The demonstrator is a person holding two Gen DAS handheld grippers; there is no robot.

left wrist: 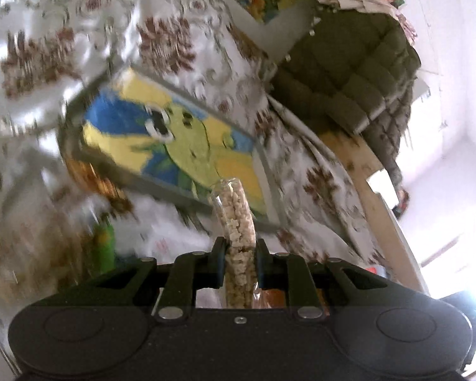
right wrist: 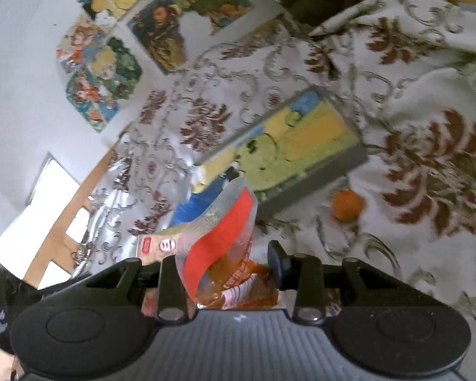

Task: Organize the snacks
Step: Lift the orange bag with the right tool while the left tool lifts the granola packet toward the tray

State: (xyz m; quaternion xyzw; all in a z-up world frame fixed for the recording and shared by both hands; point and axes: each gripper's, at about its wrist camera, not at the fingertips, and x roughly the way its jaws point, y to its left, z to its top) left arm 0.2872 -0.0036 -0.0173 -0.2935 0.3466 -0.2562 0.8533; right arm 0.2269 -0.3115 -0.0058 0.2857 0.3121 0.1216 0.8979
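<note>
Left wrist view has a clear snack packet (left wrist: 238, 222) of pale beige pieces standing up at lower centre, pinched between both fingers of the left gripper (left wrist: 240, 260), which is clamped on its sides. Behind the packet, mid-frame, lies a grey-edged tray (left wrist: 269, 165) with a yellow, blue and green cartoon picture, resting on a tabletop under a white cloth (left wrist: 79, 16) with brown flowers. A dark green quilted jacket (left wrist: 349, 73) sits at upper right; the left half of the frame is blurred.

Right wrist view shows a red and silver snack pouch (right wrist: 222, 238) curling up between the fingers of the right gripper (right wrist: 228, 263); whether they press on it I cannot tell. Only this view shows a small orange fruit (right wrist: 347, 204) on the cloth just below the tray's (right wrist: 349, 165) edge, and picture sheets (right wrist: 104, 63) at upper left
</note>
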